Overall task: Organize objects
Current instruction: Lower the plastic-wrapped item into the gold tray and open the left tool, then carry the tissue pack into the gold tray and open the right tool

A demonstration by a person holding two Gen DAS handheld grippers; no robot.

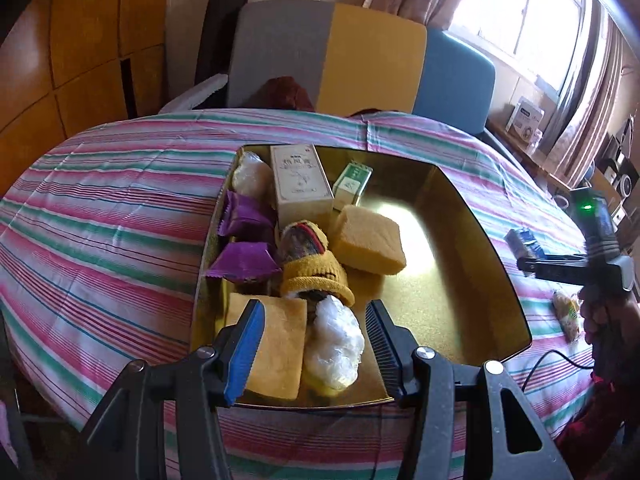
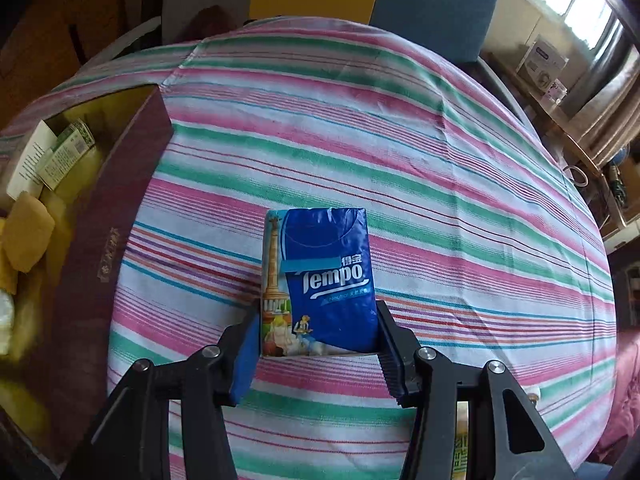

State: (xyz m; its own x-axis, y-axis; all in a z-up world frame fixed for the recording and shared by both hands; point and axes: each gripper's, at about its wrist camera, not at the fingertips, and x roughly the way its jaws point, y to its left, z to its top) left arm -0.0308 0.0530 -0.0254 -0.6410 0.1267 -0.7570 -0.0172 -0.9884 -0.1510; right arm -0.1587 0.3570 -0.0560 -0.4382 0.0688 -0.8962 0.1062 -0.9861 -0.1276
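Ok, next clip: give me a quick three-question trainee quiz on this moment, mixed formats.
1. True or false: the right gripper has its fingers against both sides of the blue Tempo tissue pack.
2. Multiple choice: the purple snack packets lie in the gold-lined box along its: A) left side B) right side C) middle.
3. Fill in: the left gripper hovers open over the box's near end, above a white plastic-wrapped bundle and a flat ____ sponge.

Key: 1 true; 2 A; 3 yellow.
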